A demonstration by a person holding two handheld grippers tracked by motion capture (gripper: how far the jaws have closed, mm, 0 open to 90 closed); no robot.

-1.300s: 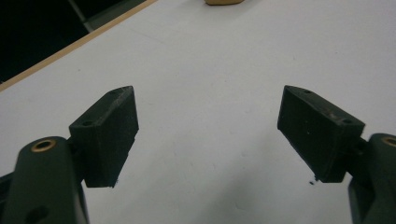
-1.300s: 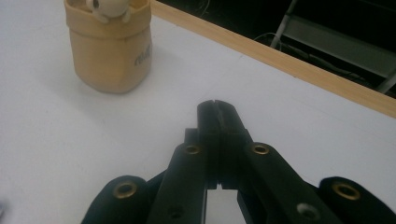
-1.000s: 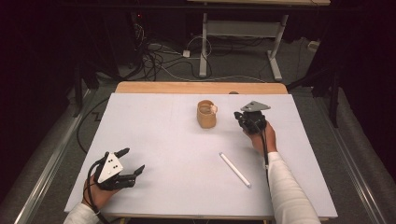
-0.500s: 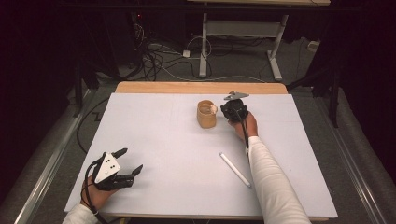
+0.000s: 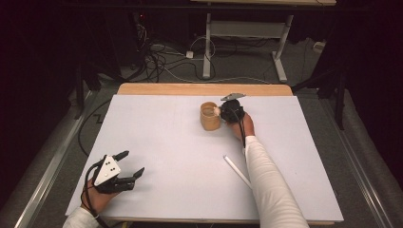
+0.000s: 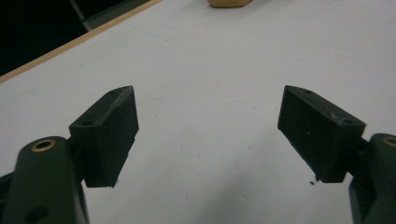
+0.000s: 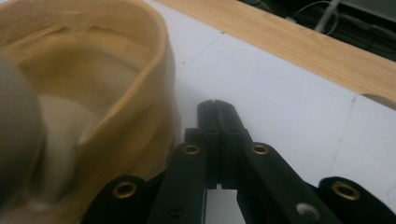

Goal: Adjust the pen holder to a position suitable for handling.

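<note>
High view: a tan cup (image 5: 209,116) stands on the far middle of the white worktop (image 5: 161,142). The right gripper (image 5: 227,111) sits just to its right, touching or almost touching the cup's side. A white stick (image 5: 237,171) lies nearer, beside the person's sleeve (image 5: 271,185), well apart from the cup. The left gripper (image 5: 129,167) rests at the near left corner, far from everything, with its jaws spread.

Left gripper view: the left gripper (image 6: 208,135) has its jaws wide open with only bare worktop (image 6: 210,65) between them. The cup's base (image 6: 227,3) peeks in at the far edge.

Right gripper view: the right gripper (image 7: 217,108) has its jaws pressed together, gripping nothing. They lie low along the worktop (image 7: 280,93), right beside the cup's (image 7: 93,93) outer wall. Something pale and rounded sits inside the cup; it is too blurred to tell what it is.

The step in hand looks like working on the cup with closed jaws, perhaps nudging it. To do it well, contact should stay low on the wall, near the base, so the cup slides rather than tips. The push should be slow and straight. If a grasp is meant instead, the jaws must first open and straddle the rim.
</note>
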